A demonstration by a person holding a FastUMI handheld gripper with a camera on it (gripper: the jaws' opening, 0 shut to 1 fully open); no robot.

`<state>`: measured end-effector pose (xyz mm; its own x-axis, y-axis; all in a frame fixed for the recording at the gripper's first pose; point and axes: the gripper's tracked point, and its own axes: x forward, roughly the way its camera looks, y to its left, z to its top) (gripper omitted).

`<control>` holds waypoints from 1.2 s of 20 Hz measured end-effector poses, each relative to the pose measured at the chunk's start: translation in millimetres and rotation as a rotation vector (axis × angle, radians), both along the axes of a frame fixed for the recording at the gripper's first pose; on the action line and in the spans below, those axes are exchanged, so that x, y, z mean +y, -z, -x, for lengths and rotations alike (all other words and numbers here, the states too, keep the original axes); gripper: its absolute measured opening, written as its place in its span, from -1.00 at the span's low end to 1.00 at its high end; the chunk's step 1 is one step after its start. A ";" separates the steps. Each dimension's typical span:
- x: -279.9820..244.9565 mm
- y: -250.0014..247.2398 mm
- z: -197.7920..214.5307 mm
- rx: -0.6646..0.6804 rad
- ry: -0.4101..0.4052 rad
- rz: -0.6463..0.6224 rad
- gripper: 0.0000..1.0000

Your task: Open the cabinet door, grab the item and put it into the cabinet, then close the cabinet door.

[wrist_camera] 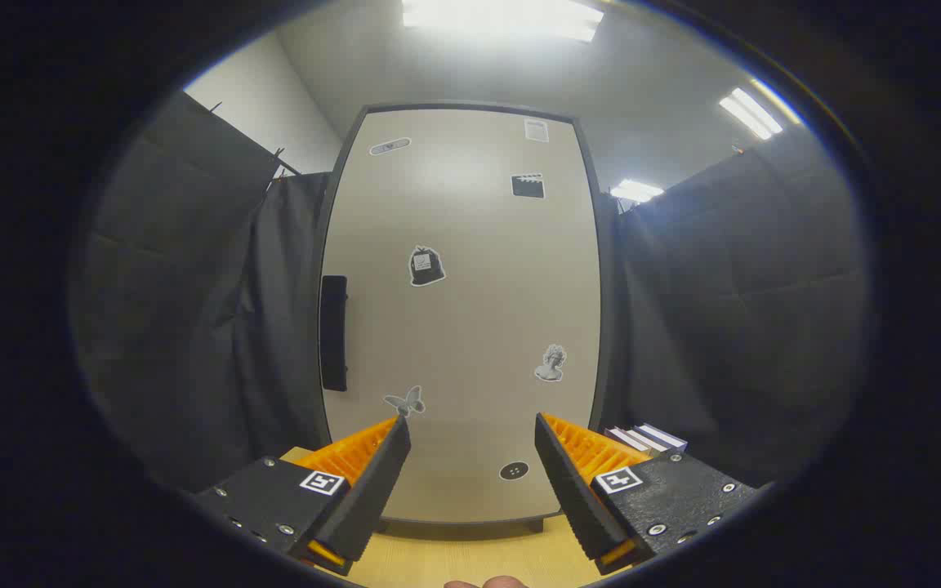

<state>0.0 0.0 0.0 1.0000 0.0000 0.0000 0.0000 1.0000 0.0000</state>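
A tall beige cabinet (470,310) with a dark frame stands straight ahead on a wooden table (470,559). Its door is shut and carries several small stickers. A black handle (334,332) sits on the door's left edge, beyond and above my left finger. My gripper (472,431) is open, fingers spread wide with nothing between them, pointing at the door's lower part a short way off. To the right of the cabinet, just beyond my right finger, lies a small stack of books (648,438).
Black cloth walls close in on both sides of the cabinet. Ceiling lights glow above. A bit of a hand (487,582) shows below the fingers, at the table's near side.
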 end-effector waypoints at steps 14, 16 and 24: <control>2.9 16.4 -0.4 0.051 -0.035 0.001 0.90; 1.1 15.5 1.1 0.054 -0.031 -0.003 0.90; 4.5 10.3 2.8 0.052 -0.049 0.012 0.91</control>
<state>-2.8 4.5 -10.3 0.9975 0.0483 -0.0518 -0.0489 0.9987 -0.0104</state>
